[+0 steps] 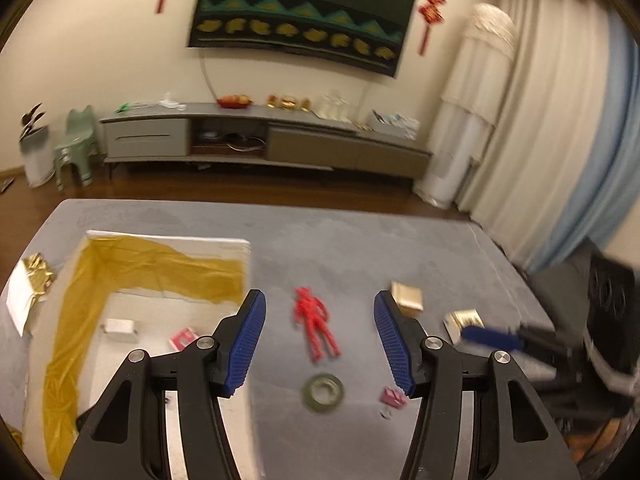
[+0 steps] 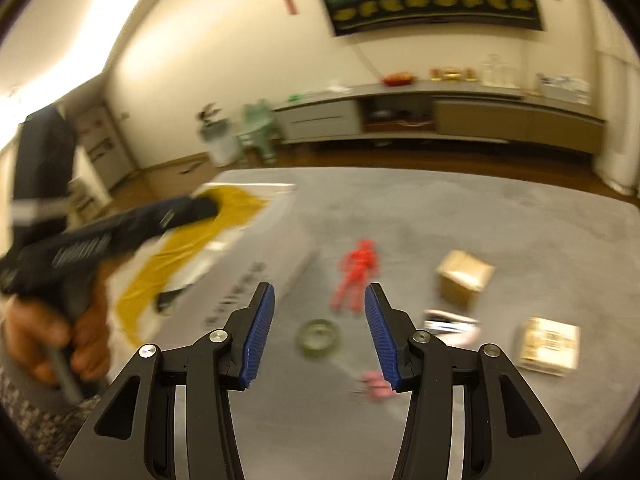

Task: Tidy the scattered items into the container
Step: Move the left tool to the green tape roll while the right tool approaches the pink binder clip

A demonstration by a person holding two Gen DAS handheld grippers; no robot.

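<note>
Scattered across the grey mat (image 1: 360, 248): red toy figure (image 1: 316, 326) flat on its back near the middle, just right of the white box (image 1: 168, 242) with gold lining. Just nearer the camera than the figure, a greenish tape roll (image 1: 323, 392), lying flat, apart from it. Small pink item (image 1: 394, 397) right of the roll, blurred — cannot tell what. Further right, a tan carton (image 1: 408, 299) and a pale gold-printed box (image 1: 464, 322), close together but not touching.

Inside the white box: a small white ribbed piece (image 1: 119, 329) and a pink packet (image 1: 183, 338) on the floor of it, gold sheet draped over the far and left walls. Crumpled gold foil (image 1: 34, 274) outside the left wall.

Left gripper (image 1: 320, 340) spread wide, nothing between the blue pads, figure framed in the gap. Right gripper (image 2: 320, 336) wide too and empty, above the mat with tape roll (image 2: 319, 338) and figure (image 2: 357, 276) ahead. Box corner (image 2: 296, 268) left of the figure — the nearest obstacle on that side.

In the right wrist view, a hand (image 2: 60, 336) on the left gripper's handle, over the box. Beyond the mat: low TV cabinet (image 1: 264, 136), screen (image 1: 304, 12) on the wall, curtains (image 1: 560, 120) right.
</note>
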